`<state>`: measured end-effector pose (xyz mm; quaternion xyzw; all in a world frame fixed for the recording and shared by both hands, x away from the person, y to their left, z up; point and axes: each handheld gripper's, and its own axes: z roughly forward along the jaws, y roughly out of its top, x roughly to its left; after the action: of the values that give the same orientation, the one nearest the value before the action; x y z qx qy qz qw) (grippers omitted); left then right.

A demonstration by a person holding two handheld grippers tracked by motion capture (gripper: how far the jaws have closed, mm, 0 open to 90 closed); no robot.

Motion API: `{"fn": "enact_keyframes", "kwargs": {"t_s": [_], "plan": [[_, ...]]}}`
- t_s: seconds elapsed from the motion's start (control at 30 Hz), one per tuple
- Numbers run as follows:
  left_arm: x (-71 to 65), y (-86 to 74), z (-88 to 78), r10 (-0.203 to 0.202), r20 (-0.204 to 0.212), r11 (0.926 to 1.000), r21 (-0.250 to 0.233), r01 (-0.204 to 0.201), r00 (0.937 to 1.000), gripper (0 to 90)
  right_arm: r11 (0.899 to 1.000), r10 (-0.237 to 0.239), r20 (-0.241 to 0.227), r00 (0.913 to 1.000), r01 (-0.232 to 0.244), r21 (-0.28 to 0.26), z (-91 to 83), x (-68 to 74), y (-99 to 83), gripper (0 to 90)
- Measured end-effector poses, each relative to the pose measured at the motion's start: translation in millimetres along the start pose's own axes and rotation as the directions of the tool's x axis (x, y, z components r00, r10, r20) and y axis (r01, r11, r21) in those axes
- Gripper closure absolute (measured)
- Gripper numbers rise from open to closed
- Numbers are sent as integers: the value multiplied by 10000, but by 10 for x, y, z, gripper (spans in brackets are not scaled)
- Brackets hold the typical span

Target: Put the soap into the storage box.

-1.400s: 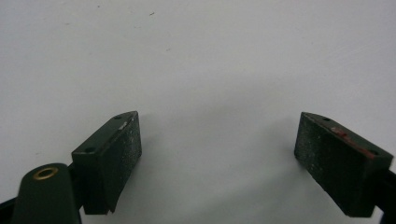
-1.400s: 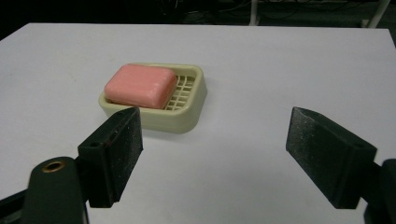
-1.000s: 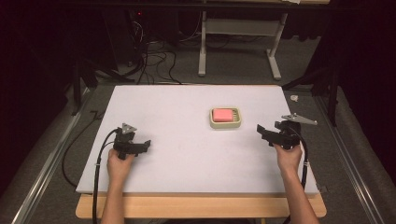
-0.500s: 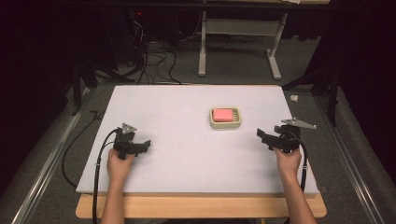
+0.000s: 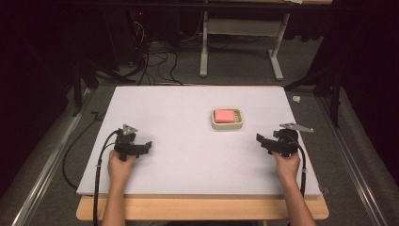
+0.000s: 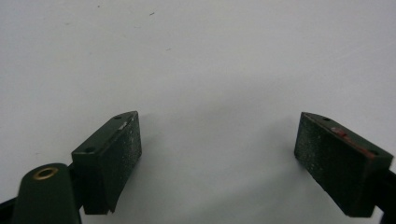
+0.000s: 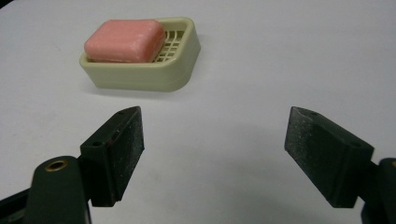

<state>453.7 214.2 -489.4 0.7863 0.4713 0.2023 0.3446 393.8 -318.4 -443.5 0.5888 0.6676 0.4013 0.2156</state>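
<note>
While the white padded rectangular table top (image 5: 188, 141) spreads across the high view, its wooden front edge partly hidden by the person's forearms, the cream plastic slatted soap dish (image 5: 227, 119) sits right of centre on it, nearer the right gripper than the left. The black two-jaw left gripper (image 5: 147, 146) rests near the table's left edge with its jaws spread wide over bare surface, grasping nothing; the left gripper view crops the jaw bases. The black two-jaw right gripper (image 7: 212, 149) stands likewise released, just short of the dish. The pink rectangular soap bar (image 7: 125, 40) lies in the dish, covering most of the slats, its underside unseen
</note>
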Motion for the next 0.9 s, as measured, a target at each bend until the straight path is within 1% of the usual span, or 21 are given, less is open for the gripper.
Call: {"fn": "enact_keyframes", "kwargs": {"t_s": [0.13, 0.2, 0.37, 0.47, 0.9], "plan": [[0, 0, 0, 3, 0, 10000, 2, -3, 10000, 153, 9998, -27, 40, 10000, 26, 181, 50, 2, -55, 207], [0, 0, 0, 1, 0, 10000, 1, -1, 10000, 153, 9995, 53, 61, 10000, -55, 304, 85, 0, -93, 208], [0, 0, 0, 2, -1, 10000, 0, -2, 10000, 153, 9991, 55, 123, 9999, -60, 411, 135, 1, -140, 209], [0, 0, 0, 0, -1, 10000, 0, 0, 10000, 152, 9989, -2, 160, 9999, -5, 458, 156, 7, -155, 209], [0, 0, 0, 1, -3, 10000, -1, -1, 10000, 152, 9947, -449, 584, 9973, 393, 947, 275, 43, -231, 210]]}}
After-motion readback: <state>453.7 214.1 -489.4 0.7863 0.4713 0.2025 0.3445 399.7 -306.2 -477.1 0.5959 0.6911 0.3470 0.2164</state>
